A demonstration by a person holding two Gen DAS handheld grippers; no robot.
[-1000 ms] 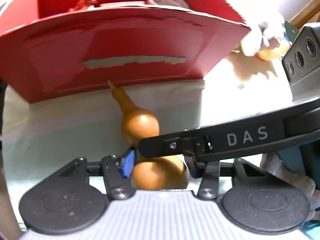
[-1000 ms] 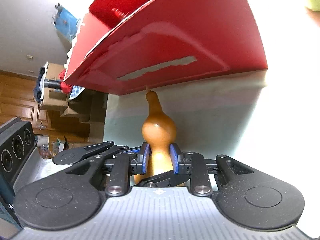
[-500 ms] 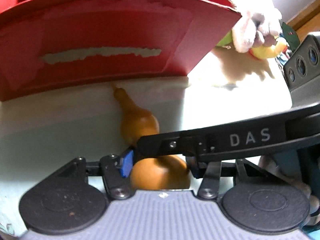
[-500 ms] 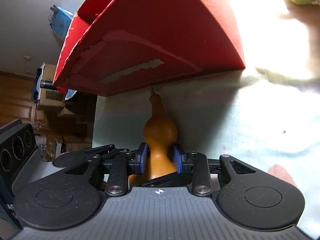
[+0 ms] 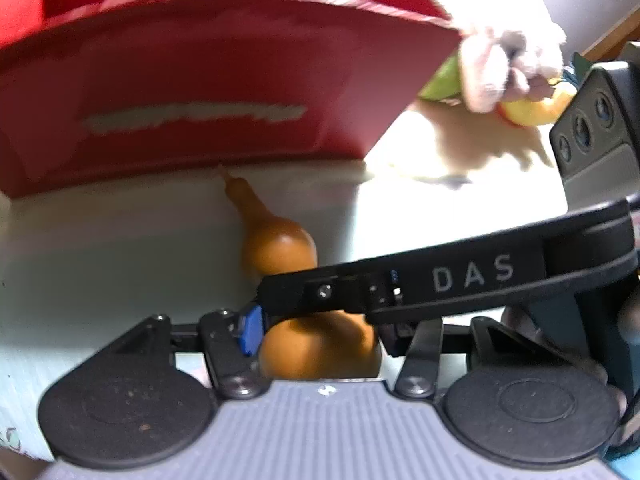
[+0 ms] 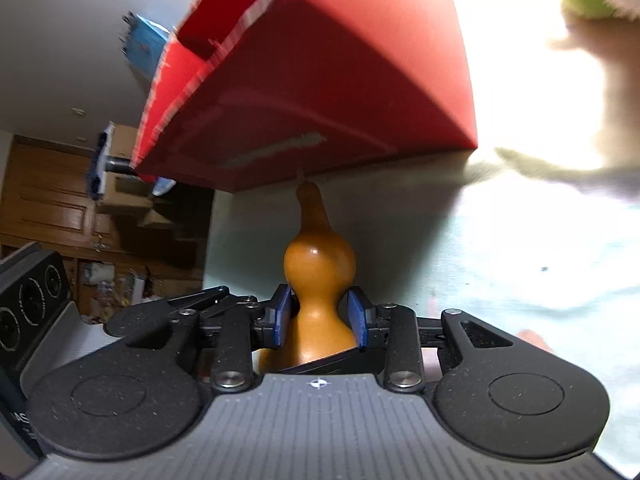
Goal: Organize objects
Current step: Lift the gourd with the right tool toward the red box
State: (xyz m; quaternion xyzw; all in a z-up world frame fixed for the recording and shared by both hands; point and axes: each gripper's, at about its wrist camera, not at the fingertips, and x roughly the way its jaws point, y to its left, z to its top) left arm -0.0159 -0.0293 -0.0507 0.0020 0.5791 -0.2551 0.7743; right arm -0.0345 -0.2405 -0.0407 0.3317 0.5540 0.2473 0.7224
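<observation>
- Our red cardboard box [image 5: 208, 80] fills the far side of both views, its near wall scuffed with a pale torn strip, standing on the pale desk [image 5: 100, 248].
- At far right of the left view, a white plush toy [image 5: 508, 60] lies on the desk, touching green and yellow pieces we cannot identify.
- Our right tool [image 6: 320, 316] is clamped on the narrow waist of the orange gourd [image 6: 318, 264], its blue pads pressing either side.
- Our left tool [image 5: 316, 334] brackets the gourd's wide lower bulb; one blue pad touches its left side, but the right tool's arm hides the other finger, so we cannot tell whether it grips.
- The gourd points its thin stem at the foot of the box's near wall.
</observation>
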